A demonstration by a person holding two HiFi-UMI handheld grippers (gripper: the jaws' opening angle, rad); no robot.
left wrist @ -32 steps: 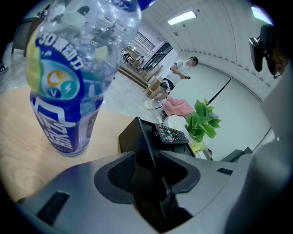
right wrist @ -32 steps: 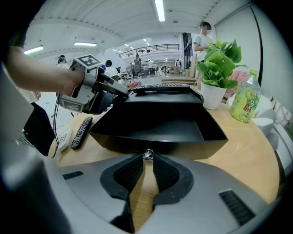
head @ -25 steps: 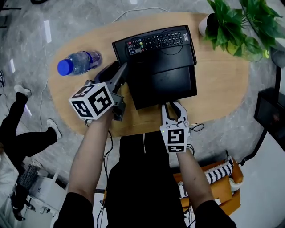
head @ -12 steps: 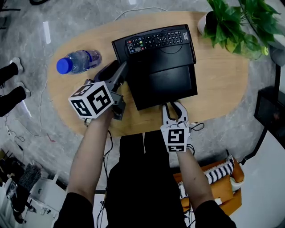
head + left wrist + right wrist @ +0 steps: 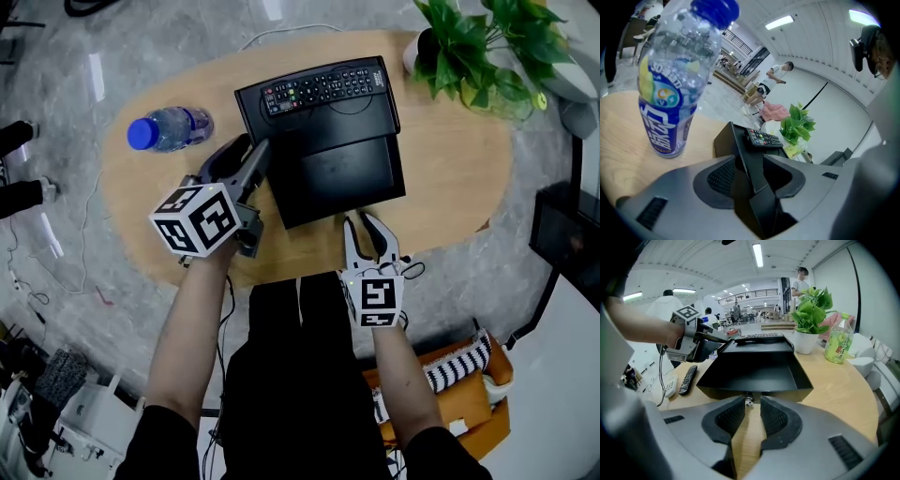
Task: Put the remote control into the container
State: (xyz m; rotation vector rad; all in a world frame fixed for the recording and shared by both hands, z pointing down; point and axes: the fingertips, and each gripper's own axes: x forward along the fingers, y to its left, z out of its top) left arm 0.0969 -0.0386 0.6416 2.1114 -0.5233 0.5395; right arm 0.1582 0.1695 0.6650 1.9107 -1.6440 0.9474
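The black remote control [image 5: 323, 87] lies on top of the black container [image 5: 342, 173], a box whose drawer stands pulled out toward me, with nothing in it. My left gripper [image 5: 255, 159] is shut on the container's left wall; in the left gripper view that thin black panel [image 5: 740, 154] sits between the pads [image 5: 719, 176]. My right gripper [image 5: 364, 225] is at the drawer's front. Its jaws have just been opening, and the small metal knob [image 5: 748, 401] stands at their tips with a gap beside it. The remote [image 5: 761, 139] shows past the left jaws.
A water bottle with a blue cap [image 5: 169, 129] lies on the oval wooden table [image 5: 459, 169], left of the container. A potted plant [image 5: 473, 52] stands at the far right corner, a green bottle [image 5: 836, 341] beside it. Another black remote [image 5: 687, 379] shows low at the left.
The right gripper's jaws stand slightly wider than before, still at the drawer front. The left gripper keeps its hold on the wall. A bystander's legs at the left have moved away.
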